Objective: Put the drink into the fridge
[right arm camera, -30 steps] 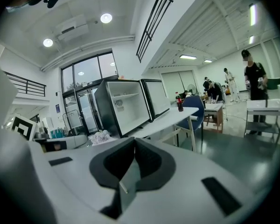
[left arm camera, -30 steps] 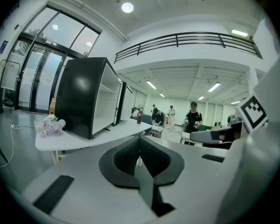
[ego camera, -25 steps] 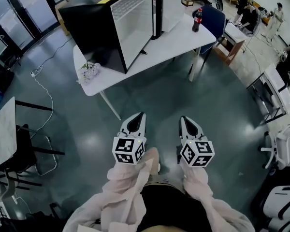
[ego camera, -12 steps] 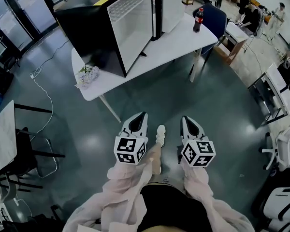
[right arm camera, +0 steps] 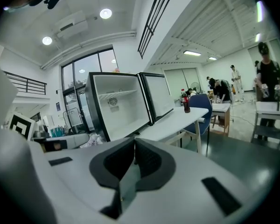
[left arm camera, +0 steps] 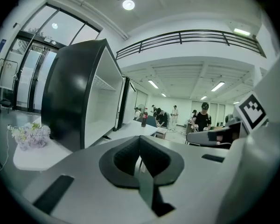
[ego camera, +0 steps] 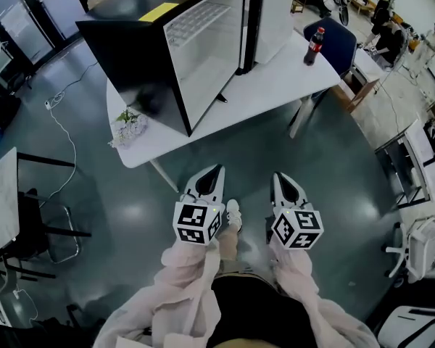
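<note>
**Figure. Approach to the table, both grippers empty.** The left gripper (ego camera: 217, 169) and the right gripper (ego camera: 278, 176) are held side by side over the floor, short of the table (ego camera: 275, 85). Each has its jaws pressed together with nothing between them, as both gripper views confirm.

The fridge (ego camera: 130, 49), a black tabletop unit, stands on the table with its fridge door (ego camera: 275, 13) swung wide, showing a white interior and a wire shelf. The drink, a cola bottle (ego camera: 315, 46) with a red cap and red label, stands upright on the table beyond the fridge door, on the side away from the fridge's black flank and near the table's end. A blue chair (ego camera: 341, 38) stands just behind it. A small bunch of flowers (ego camera: 127, 127) lies on the table against the opposite, closed flank of the fridge.

*Handling, as judged.* The bottle looks filled with dark liquid, so it is probably fairly heavy for its width. Its wall is likely firm under pressure, smooth, and somewhat slippery. Being tall and narrow, it would tip under a sideways nudge. The best hold appears to be across the body at or just below the label, jaws level. The tapering neck and cap are poorer choices.
</note>
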`<state>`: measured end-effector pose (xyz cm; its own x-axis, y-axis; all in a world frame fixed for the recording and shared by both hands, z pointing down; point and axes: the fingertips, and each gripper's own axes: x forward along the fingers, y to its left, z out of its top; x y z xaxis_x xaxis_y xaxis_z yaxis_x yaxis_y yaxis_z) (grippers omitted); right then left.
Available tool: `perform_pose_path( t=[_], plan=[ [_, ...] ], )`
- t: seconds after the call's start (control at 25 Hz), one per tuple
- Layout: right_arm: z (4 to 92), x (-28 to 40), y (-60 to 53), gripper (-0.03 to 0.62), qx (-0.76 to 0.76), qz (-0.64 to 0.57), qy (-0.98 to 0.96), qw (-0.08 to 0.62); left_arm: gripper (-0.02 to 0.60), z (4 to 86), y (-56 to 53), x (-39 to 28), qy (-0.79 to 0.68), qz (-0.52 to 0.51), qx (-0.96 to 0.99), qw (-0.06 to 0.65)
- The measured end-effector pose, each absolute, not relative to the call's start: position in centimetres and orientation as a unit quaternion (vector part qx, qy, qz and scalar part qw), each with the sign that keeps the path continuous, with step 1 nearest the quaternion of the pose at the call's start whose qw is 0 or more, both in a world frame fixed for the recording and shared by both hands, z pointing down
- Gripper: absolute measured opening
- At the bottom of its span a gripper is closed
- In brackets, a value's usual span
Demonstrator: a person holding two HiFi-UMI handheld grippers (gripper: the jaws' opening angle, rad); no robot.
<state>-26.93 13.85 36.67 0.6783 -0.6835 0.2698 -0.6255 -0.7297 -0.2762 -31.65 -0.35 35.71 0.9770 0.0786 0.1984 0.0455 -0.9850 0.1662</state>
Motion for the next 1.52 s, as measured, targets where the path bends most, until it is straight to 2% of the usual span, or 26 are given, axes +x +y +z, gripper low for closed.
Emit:
perform_pose_path(
  t=[0.92, 1.52],
  plan=[
    [34.7, -6.9, 3.8, 0.014, -0.898, -0.184, 0.394, 0.065, 0.012, 33.9, -9.6, -13.0, -0.002, 0.101, 0.991, 0.089],
    [34.1, -2.4, -0.7, 0.014, -0.889, -0.183, 0.416, 0.056, 0.012, 33.5, -11.6, -8.7, 0.006, 0.096, 0.99, 0.099]
  ],
)
